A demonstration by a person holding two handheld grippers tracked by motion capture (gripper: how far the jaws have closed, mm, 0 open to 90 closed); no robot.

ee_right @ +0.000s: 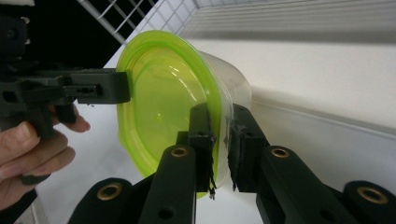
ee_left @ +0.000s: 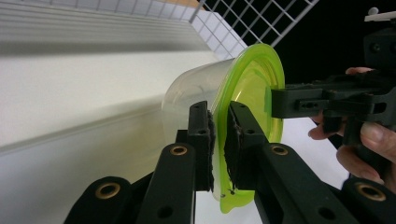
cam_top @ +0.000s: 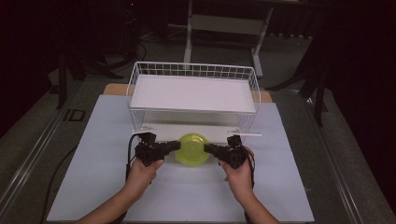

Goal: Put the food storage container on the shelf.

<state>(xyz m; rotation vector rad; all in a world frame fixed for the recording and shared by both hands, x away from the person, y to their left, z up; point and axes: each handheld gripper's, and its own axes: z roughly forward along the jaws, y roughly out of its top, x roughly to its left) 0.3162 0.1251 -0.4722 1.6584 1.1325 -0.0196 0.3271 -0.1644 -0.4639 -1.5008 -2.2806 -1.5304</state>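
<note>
In front of the wire basket (cam_top: 194, 70), above the counter (cam_top: 93, 177), I see my left hand-held gripper (cam_top: 176, 145) and right hand-held gripper (cam_top: 207, 148) each clamped on opposite rims of the green-lidded container (cam_top: 192, 148).

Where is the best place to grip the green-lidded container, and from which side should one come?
Grip the lidded container at its thin protruding rim, level from opposite sides, as the left gripper and right gripper do; its round body looks too wide for the jaws.
</note>
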